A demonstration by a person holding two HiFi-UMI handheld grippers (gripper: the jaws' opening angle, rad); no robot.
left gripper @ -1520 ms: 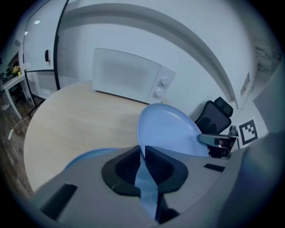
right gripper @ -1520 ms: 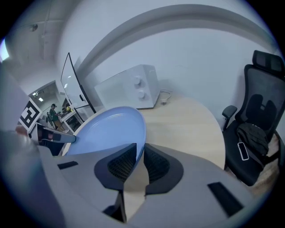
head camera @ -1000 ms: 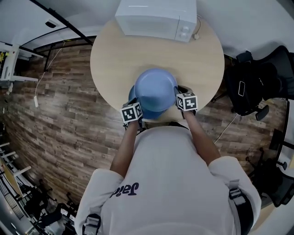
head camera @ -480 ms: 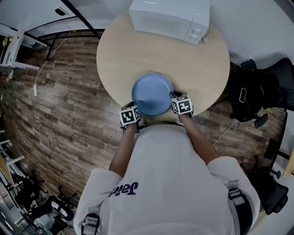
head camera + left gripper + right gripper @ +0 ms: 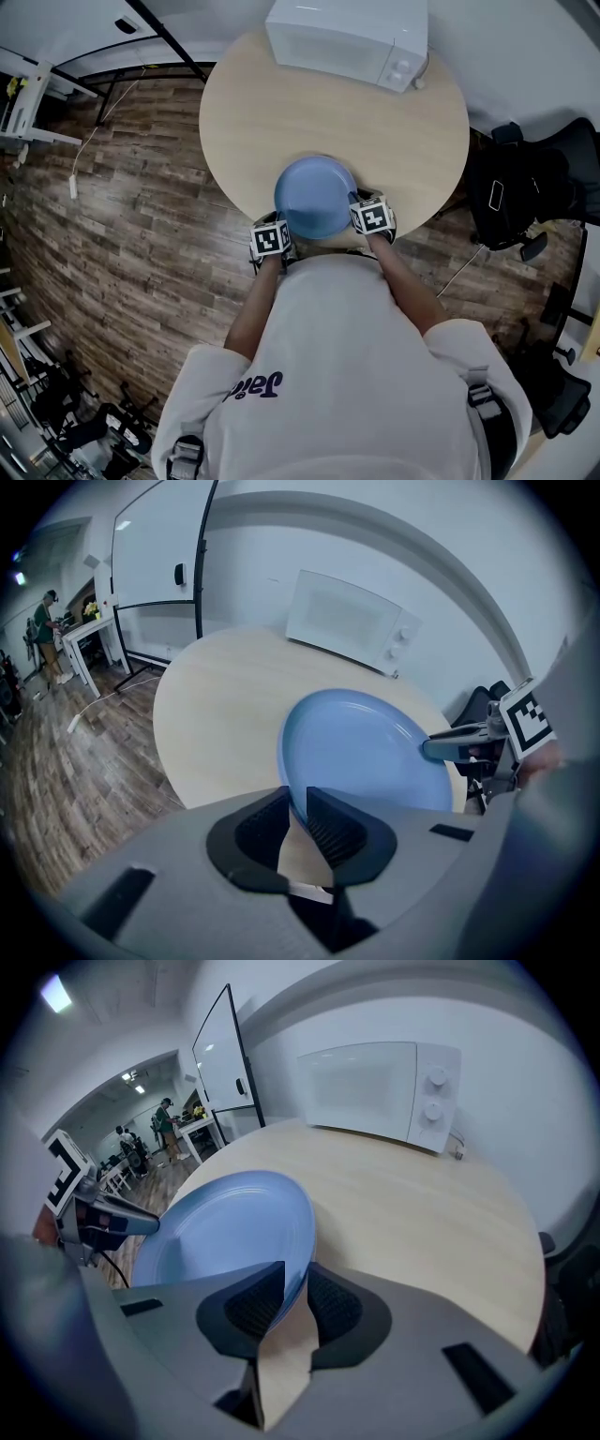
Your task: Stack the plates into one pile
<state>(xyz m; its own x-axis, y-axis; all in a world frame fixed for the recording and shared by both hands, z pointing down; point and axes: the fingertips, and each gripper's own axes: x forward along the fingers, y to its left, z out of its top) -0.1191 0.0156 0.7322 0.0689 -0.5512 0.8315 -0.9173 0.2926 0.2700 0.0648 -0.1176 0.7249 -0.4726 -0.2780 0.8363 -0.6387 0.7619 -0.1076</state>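
Round blue plate (image 5: 316, 195) spans between left gripper (image 5: 298, 810) and right gripper (image 5: 292, 1299), each clamped on an opposite rim.

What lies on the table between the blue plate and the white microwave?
Nothing. The table between the blue plate and the microwave is bare wood, seen plainly in the head view and in both gripper views.

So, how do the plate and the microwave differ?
The blue plate is round and flat; the microwave is a white box. The left gripper and right gripper clamp the plate's rim at the table's near edge; the microwave stands untouched at the far edge. Both are over that table.
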